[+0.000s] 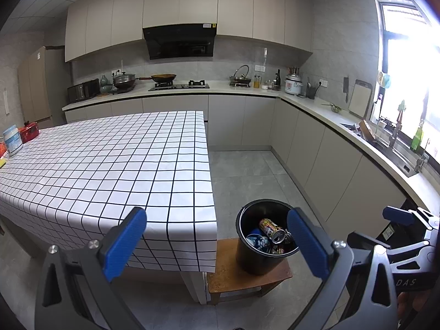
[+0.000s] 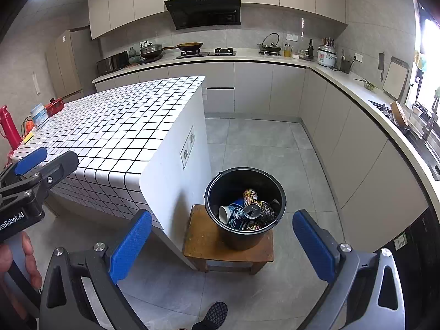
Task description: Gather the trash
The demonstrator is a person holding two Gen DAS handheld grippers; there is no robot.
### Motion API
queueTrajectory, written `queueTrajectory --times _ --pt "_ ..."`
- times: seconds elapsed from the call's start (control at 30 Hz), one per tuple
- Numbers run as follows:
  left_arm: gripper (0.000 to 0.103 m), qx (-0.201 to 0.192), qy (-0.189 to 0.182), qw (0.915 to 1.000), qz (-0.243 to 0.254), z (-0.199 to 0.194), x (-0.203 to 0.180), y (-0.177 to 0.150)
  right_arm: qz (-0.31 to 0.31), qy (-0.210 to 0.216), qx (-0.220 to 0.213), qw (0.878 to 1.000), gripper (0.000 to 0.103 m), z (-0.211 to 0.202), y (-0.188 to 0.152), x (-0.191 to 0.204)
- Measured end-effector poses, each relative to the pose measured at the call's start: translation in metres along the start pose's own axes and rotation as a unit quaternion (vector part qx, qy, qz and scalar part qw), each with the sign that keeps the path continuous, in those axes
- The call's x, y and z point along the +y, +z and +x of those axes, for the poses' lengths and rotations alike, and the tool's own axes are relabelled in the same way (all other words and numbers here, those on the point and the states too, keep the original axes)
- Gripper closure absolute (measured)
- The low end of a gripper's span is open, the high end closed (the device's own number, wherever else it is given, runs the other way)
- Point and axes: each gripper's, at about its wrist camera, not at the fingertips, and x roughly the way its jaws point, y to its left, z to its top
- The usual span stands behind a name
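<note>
Trash (image 2: 249, 210) lies inside a black bucket (image 2: 244, 236): cans, one with its opened top facing up (image 2: 252, 210), a white cup on its side (image 2: 224, 214) and dark wrappers. Print on the cans is too small to read. The bucket stands on a low wooden stool (image 2: 203, 247) on the grey tile floor, just beside the end of the worktop (image 1: 110, 165), which carries a white cloth with a black grid.

Left gripper (image 1: 217, 243): blue-padded fingers wide apart, nothing between them, held above the worktop corner and the bucket. Its body, in the right wrist view, reads "...enRobot.AI", partly cut off; a hand (image 2: 16, 264) grips it below.

Right gripper (image 2: 221, 246): fingers wide apart, empty, above the stool and bucket. Its side, in the left wrist view, reads "DAS".

At the worktop's far left edge stand a white-and-blue tub (image 1: 12, 139), label unreadable, and a red box (image 1: 29, 132). A dark shoe (image 2: 211, 316) is on the floor at the lower edge.
</note>
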Motion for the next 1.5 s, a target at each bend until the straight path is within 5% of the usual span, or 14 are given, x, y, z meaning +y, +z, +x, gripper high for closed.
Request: queueTrajectory --times 1.5 --pt "0.0 -0.003 -0.008 1.0 0.002 0.0004 -0.0055 0.0038 0.001 -0.001 -0.002 1.0 0.0 0.0067 0.0068 0.0048"
